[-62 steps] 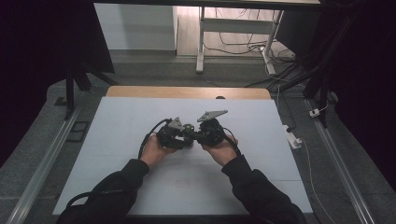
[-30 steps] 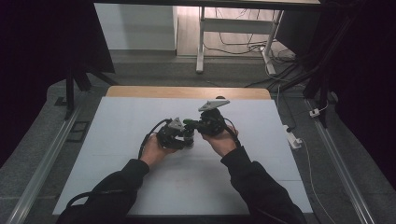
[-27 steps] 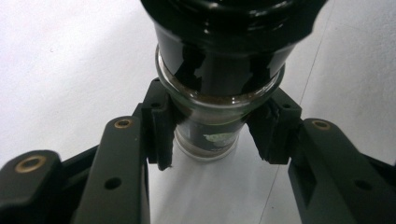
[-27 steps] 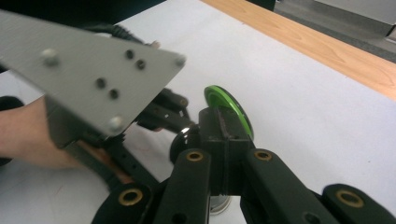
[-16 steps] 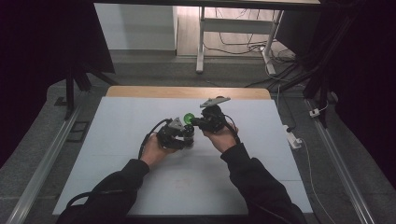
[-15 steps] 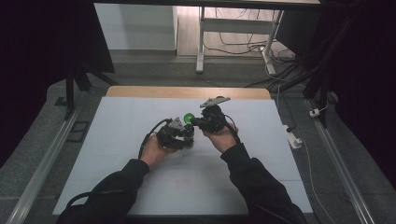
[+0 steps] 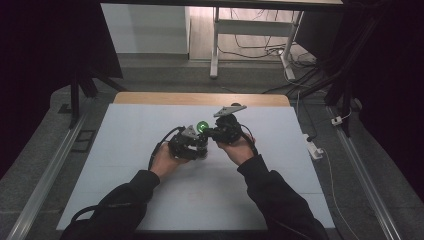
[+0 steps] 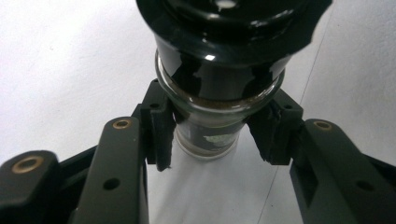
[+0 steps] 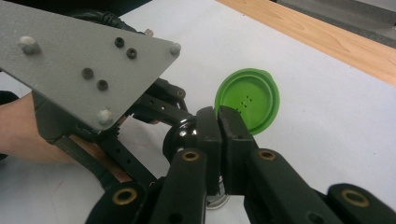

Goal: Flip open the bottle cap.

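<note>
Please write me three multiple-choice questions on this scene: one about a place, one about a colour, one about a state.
1. Where is the jar?
A. between the fingers of the left gripper
B. lying on the wooden strip
C. on the floor

2. What colour is the round lid?
A. red
B. green
C. yellow

3. How are the fingers of the right gripper?
A. wide open
B. shut on the round lid's edge
C. shut on a cable

Answers: 1 A, both pads press the glass; 2 B, the right gripper view shows it bright green; 3 B, the fingers pinch its rim.

Glossy black jar point(image 8: 219, 70), matt green lid point(image 9: 247, 99)
</note>
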A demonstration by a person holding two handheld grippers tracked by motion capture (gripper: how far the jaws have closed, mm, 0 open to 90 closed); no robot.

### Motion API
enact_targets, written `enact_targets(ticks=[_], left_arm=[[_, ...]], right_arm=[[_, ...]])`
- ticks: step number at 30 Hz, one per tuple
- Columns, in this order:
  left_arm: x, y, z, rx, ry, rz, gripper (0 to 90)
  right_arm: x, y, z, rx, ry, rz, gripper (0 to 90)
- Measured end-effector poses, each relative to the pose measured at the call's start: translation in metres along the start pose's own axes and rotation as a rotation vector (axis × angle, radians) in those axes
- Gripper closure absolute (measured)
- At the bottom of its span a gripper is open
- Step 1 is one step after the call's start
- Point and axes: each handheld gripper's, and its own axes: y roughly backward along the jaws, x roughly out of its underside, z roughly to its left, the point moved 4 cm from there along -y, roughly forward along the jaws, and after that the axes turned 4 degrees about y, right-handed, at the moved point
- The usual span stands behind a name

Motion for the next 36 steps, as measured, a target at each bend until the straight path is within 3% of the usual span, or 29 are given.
enact_targets(ticks=[6, 15, 19, 24, 29, 36], left_arm=[[-0.002, 0.007, 0.002, -0.007, 0.019, -0.027, 37.6], [-0.002, 0.018, 0.002, 0.048, 0.052, -0.016, 18.0], [0.001, 0.025, 0.002, 0.019, 0.065, 0.001, 14.4], [0.005, 0.033, 0.003, 0.045, 0.106, 0.008, 7.3], [0.009, 0.044, 0.001, 0.043, 0.115, 0.008, 3.2], [0.015, 0.066, -0.004, 0.049, 0.136, -0.017, 0.4]], right_arm=[[0.001, 0.006, 0.001, 0.005, 0.003, -0.008, 78.3], [0.006, 0.015, 0.005, -0.004, 0.002, -0.005, 61.1], [0.007, 0.019, 0.008, -0.015, -0.007, -0.015, 51.3], [0.008, 0.023, 0.012, -0.016, -0.009, -0.027, 38.2], [0.01, 0.025, 0.018, -0.015, -0.007, -0.02, 24.4], [0.016, 0.032, 0.022, -0.014, -0.005, -0.006, 13.6]])
